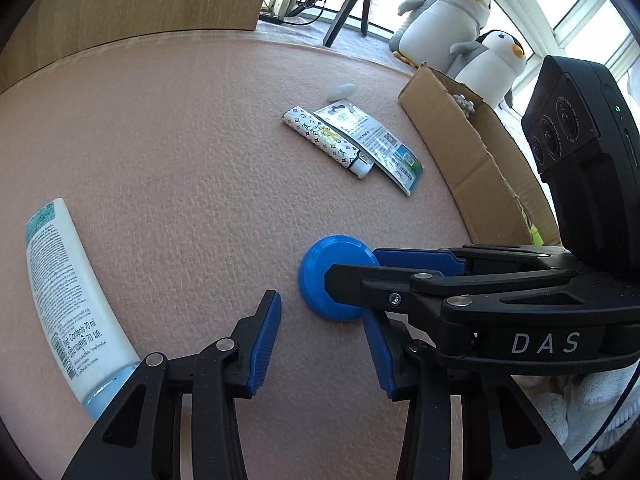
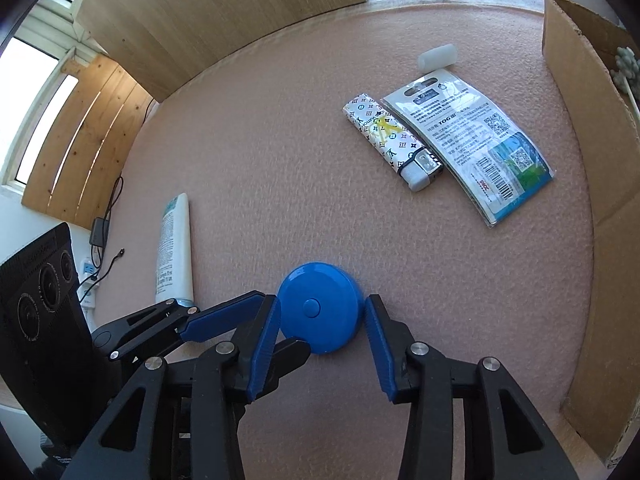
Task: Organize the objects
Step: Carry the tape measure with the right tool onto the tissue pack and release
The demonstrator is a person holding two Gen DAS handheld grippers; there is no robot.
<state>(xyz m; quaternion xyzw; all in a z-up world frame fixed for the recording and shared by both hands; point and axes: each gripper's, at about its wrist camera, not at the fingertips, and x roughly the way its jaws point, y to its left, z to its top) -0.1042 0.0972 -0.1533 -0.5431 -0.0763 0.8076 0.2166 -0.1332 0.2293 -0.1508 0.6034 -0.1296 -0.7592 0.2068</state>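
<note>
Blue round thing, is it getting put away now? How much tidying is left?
A few small things already sit in the cardboard box. The right gripper is open around the blue disc, not yet lifting it. The left gripper is open, holding nothing. The white tube, patterned lighter, flat packet and small white cap are left on the mat.

Showing black plastic linkage arms on the left gripper [image 1: 320, 344], jointed with round silver rivets and ending in ribbed blue pads [image 1: 264, 344]. Sporting the same black-and-blue build on the right gripper [image 2: 320, 344], with white "DAS" lettering on its crossbar, a small silver screw near one pivot, and a boxy black camera unit on top carrying round lenses and glowing a tiny green light. Wearing a white knitted glove [image 1: 576, 408] behind it, with a thin dark cable running alongside.
</note>
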